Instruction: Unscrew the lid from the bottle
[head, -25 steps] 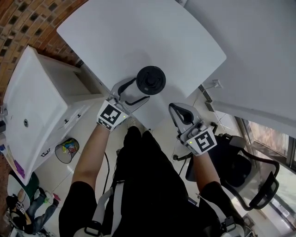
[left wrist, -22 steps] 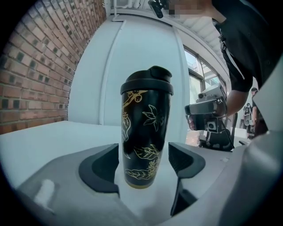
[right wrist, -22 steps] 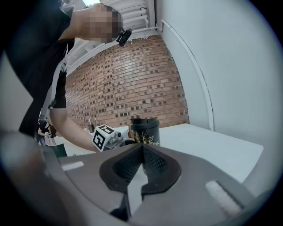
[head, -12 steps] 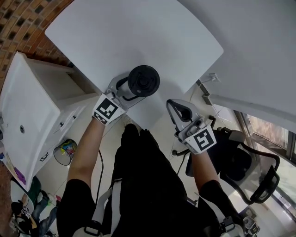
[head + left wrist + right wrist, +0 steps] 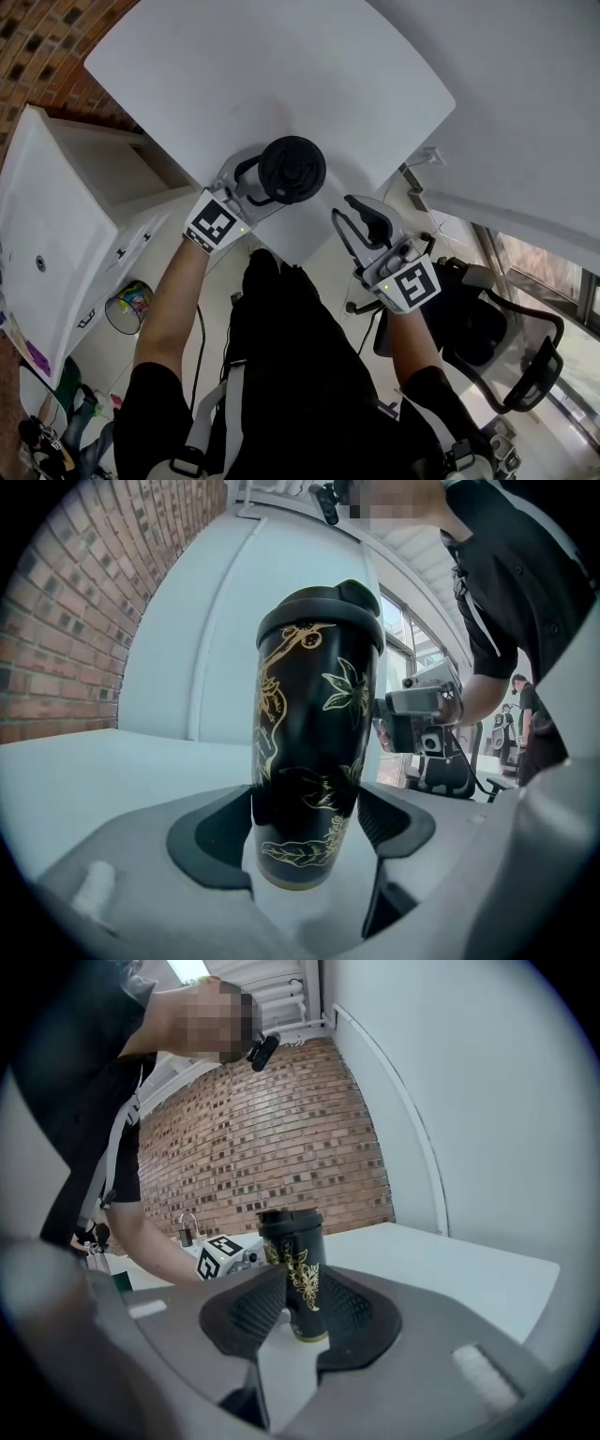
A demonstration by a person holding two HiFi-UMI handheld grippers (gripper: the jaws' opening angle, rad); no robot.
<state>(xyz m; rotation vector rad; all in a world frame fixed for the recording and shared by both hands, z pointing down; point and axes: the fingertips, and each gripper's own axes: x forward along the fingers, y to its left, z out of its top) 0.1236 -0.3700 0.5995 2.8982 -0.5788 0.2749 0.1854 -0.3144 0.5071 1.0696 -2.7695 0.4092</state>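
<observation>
A black bottle [image 5: 292, 171] with gold leaf print and a black lid stands upright near the front edge of the white table [image 5: 262, 75]. My left gripper [image 5: 265, 188] is shut on the bottle's lower body [image 5: 314, 733], with a pad against each side, and the lid is on top. My right gripper [image 5: 345, 210] hovers over the table's front edge, right of the bottle and apart from it. Its jaws are opening, with a narrow gap and nothing between them. In the right gripper view the bottle [image 5: 298, 1269] stands farther off beyond the jaws.
A white cabinet with a sink [image 5: 56, 216] stands at the left by the brick wall [image 5: 37, 56]. A small waste bin [image 5: 127, 307] sits on the floor below it. A black office chair [image 5: 506, 347] is at my right, and a white panel [image 5: 525, 112] lies beyond the table.
The right gripper's jaws were shut and now stand slightly apart; it has edged a little toward the table. The left gripper keeps its hold on the bottle.
</observation>
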